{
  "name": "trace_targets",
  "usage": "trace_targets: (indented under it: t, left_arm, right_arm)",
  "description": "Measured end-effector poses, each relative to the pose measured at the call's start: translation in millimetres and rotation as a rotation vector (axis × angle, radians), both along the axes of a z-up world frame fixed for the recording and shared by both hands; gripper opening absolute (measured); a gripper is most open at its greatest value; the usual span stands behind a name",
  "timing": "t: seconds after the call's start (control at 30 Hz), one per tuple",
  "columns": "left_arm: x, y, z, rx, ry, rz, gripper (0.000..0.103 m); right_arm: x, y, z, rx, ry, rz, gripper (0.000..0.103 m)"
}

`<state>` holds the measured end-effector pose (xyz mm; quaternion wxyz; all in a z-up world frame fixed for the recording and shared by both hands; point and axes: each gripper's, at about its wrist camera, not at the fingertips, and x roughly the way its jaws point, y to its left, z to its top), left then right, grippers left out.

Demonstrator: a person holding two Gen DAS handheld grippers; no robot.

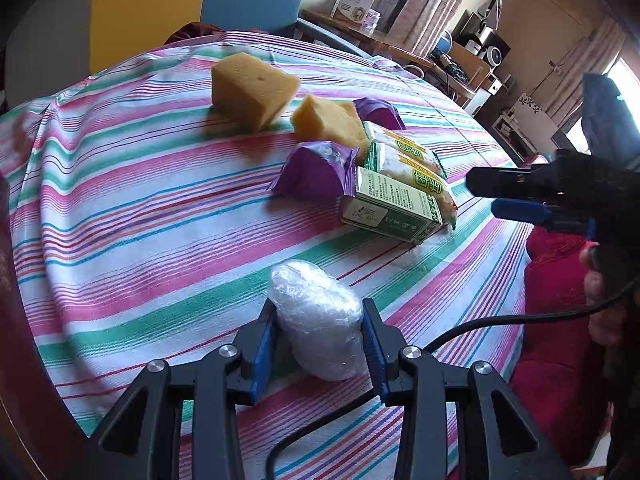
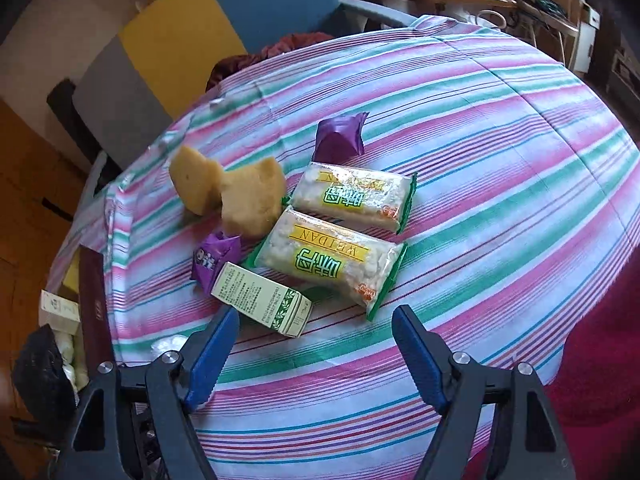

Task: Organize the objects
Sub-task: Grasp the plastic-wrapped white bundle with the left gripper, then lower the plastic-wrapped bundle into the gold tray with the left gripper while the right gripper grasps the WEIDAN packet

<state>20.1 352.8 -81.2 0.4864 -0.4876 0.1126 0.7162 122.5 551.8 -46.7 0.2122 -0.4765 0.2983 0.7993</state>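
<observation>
My left gripper (image 1: 319, 312) is shut on a white plastic-wrapped bundle (image 1: 320, 316), held just above the striped tablecloth (image 1: 140, 216). Beyond it lie two yellow sponges (image 1: 254, 90) (image 1: 328, 122), two purple packets (image 1: 314, 172) (image 1: 378, 112), two green snack packs (image 1: 404, 160) and a small green-and-white box (image 1: 390, 210). My right gripper (image 2: 316, 320) is open and empty, hovering just in front of the box (image 2: 262, 298) and the near snack pack (image 2: 328, 262). It also shows at the right of the left wrist view (image 1: 500, 196).
The table edge drops to a red cushion (image 1: 560, 320) on the right. A black cable (image 1: 460, 328) runs across the cloth. A dark red book (image 2: 92, 304) and a bin of small items (image 2: 60, 332) sit at the left edge. Chairs and cluttered shelves stand behind.
</observation>
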Motion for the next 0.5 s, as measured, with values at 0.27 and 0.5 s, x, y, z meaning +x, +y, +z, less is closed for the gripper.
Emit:
trace_targets:
  t: [0.27, 0.5]
  left_arm:
    - [-2, -2, -1, 0.009, -0.015, 0.007, 0.04]
    - [-2, -3, -1, 0.013, -0.024, 0.005, 0.04]
  right_arm:
    - [-48, 22, -17, 0.136, -0.183, 0.191, 0.062]
    - [-59, 17, -31, 0.145, -0.229, 0.304, 0.062]
